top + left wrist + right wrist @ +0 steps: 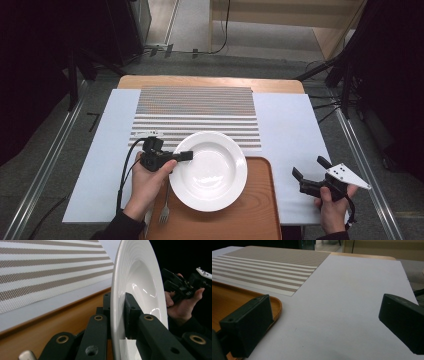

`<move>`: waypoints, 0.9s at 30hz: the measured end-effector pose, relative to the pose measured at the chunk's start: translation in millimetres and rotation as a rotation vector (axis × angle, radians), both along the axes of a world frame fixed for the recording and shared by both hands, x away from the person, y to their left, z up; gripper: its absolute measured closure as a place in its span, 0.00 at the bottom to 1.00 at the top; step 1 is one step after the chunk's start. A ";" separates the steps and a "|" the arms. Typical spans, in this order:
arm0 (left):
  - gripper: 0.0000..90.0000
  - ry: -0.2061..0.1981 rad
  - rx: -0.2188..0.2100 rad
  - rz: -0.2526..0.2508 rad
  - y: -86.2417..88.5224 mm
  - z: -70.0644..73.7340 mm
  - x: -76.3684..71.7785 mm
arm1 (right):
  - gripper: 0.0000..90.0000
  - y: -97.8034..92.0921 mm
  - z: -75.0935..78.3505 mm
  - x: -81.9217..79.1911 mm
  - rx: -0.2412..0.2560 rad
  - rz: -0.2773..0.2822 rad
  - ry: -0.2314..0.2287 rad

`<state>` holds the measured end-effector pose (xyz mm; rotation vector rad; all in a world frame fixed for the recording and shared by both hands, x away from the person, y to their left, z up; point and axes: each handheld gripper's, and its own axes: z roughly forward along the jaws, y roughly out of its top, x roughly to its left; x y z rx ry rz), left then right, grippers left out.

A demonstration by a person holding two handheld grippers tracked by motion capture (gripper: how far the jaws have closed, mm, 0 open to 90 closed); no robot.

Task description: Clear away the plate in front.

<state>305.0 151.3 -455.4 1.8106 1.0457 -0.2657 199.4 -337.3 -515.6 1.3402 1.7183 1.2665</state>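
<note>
Plate (210,172) is the thing in hand: a white, deep-welled dish clamped at its nine o'clock rim by the left gripper (184,156), whose jaws stand closed on either face of the rim, as the left gripper view shows with the rim (117,315) running straight up between them. It sits partly over the brown tray (260,210) and partly over the near edge of the striped placemat (200,112), and I cannot tell whether it is resting or already lifted. Nearest the person, at about seven o'clock from the plate, a fork (164,212) lies on the tray just beside the left hand (147,182); a low sweep of the plate or the wrist could knock it off the tray. The greater risk, as I judge it, is the grip itself: one narrow pinch on a smooth glazed rim, with all the weight hanging out toward three o'clock, so the plate could pivot or slip from the pads and drop onto the tray lip. The right gripper (311,173), at four o'clock and well apart over the white sheet (290,130), has its jaws spread wide and holds nothing, so it gives no support. Farther off, dragging the plate could ruck the placemat.
</note>
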 end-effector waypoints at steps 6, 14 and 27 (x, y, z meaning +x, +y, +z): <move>0.90 0.022 0.001 -0.011 0.2 -9.2 -5.9 | 0.00 0.1 -0.1 -0.1 -0.001 0.000 0.000; 0.90 0.052 -0.005 -0.038 -0.3 -16.9 -12.2 | 0.00 0.2 -0.1 0.0 -0.002 0.000 0.000; 0.90 0.112 0.018 -0.066 -2.7 -29.3 -19.8 | 0.00 0.2 0.1 -0.3 -0.001 0.001 -0.002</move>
